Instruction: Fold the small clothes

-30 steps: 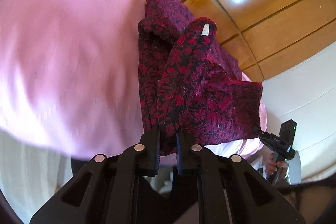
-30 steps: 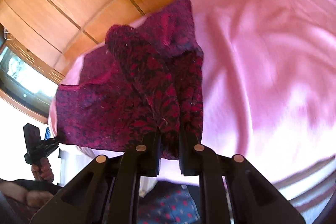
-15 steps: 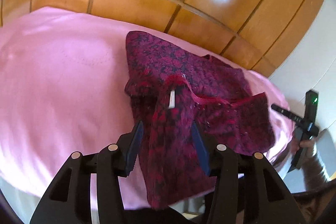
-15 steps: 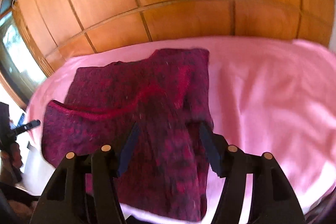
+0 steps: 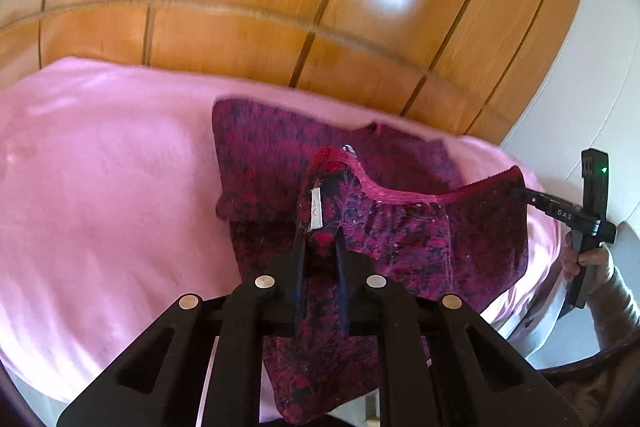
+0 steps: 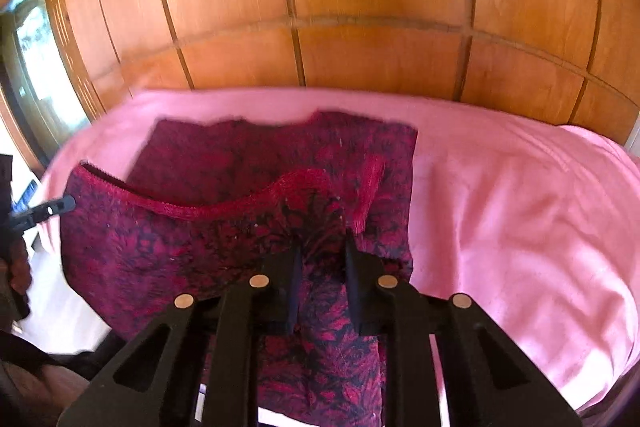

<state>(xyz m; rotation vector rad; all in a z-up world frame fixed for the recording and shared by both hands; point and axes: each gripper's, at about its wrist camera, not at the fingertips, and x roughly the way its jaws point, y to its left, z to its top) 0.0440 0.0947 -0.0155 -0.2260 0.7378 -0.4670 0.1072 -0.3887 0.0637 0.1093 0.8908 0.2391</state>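
A dark red patterned garment (image 5: 400, 227) lies partly on a pink bed (image 5: 100, 187), its near part lifted. My left gripper (image 5: 319, 239) is shut on a bunched corner with a white label (image 5: 315, 209). My right gripper (image 6: 320, 243) is shut on the other corner of the garment (image 6: 200, 239), by its red trimmed edge (image 6: 224, 209). Each gripper shows at the far side of the other's view: the right one (image 5: 520, 191) and the left one (image 6: 60, 205), both pinching cloth.
A wooden panelled wall (image 5: 320, 7) stands behind the bed. A white wall (image 5: 592, 87) is at the right in the left wrist view. A window (image 6: 36, 67) is at the left in the right wrist view. The pink bed (image 6: 520, 207) stretches to the right.
Both grippers opened half a second ago and have shut again on the garment's near corners. The views have tilted up, showing more wooden wall, and the garment now lies flatter.
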